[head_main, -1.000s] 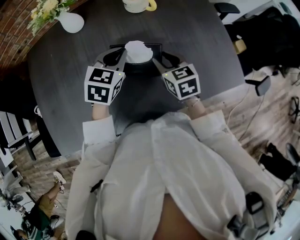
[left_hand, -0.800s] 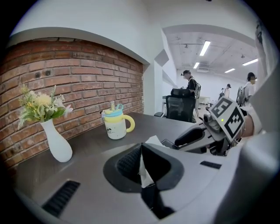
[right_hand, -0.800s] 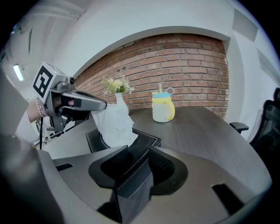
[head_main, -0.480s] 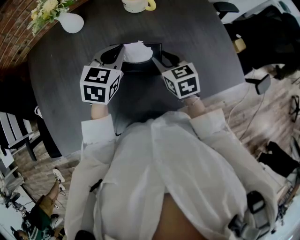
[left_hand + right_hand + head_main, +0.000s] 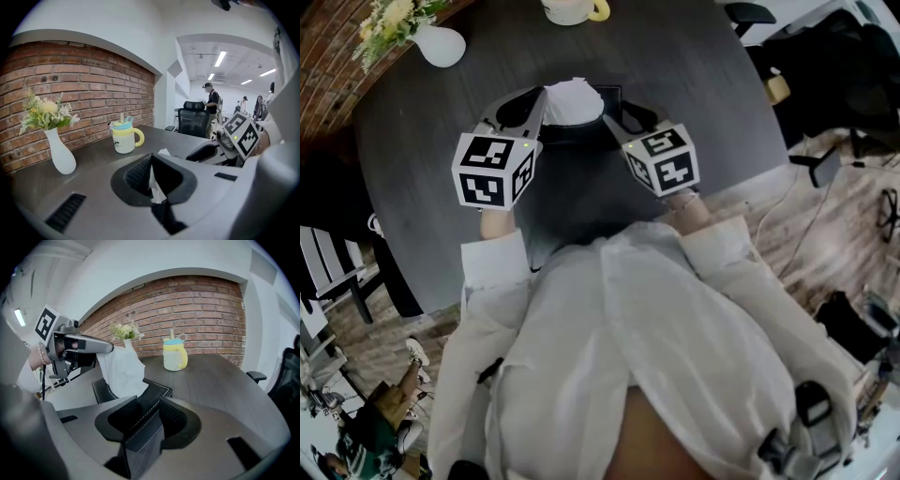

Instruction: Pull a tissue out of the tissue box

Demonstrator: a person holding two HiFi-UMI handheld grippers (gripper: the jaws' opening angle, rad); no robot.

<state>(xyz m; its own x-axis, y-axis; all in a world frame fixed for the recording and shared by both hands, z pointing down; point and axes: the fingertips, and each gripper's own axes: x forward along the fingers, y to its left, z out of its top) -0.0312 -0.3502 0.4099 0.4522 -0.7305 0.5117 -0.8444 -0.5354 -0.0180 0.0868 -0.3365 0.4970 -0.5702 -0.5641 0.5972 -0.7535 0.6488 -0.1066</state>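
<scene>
A black leather tissue box [image 5: 581,133] sits on the dark round table [image 5: 703,84]. A white tissue [image 5: 572,99] stands up out of its slot. My left gripper [image 5: 544,93] is shut on the tissue's upper part; in the left gripper view the tissue [image 5: 154,183] is pinched between the closed jaws of that gripper [image 5: 151,159]. My right gripper [image 5: 610,120] is shut on the box's near corner [image 5: 150,397]. In the right gripper view the tissue [image 5: 123,372] hangs from the left gripper [image 5: 109,348], stretched down into the box.
A white vase with flowers [image 5: 441,42] stands at the table's far left. A cream and yellow cup with a blue lid [image 5: 174,357] is behind the box. A black office chair [image 5: 194,122] and several people are in the room beyond. Brick wall at the left.
My left gripper has edged slightly left and up, and the tissue stands a little higher out of the box. The right gripper and the box have stayed still.
</scene>
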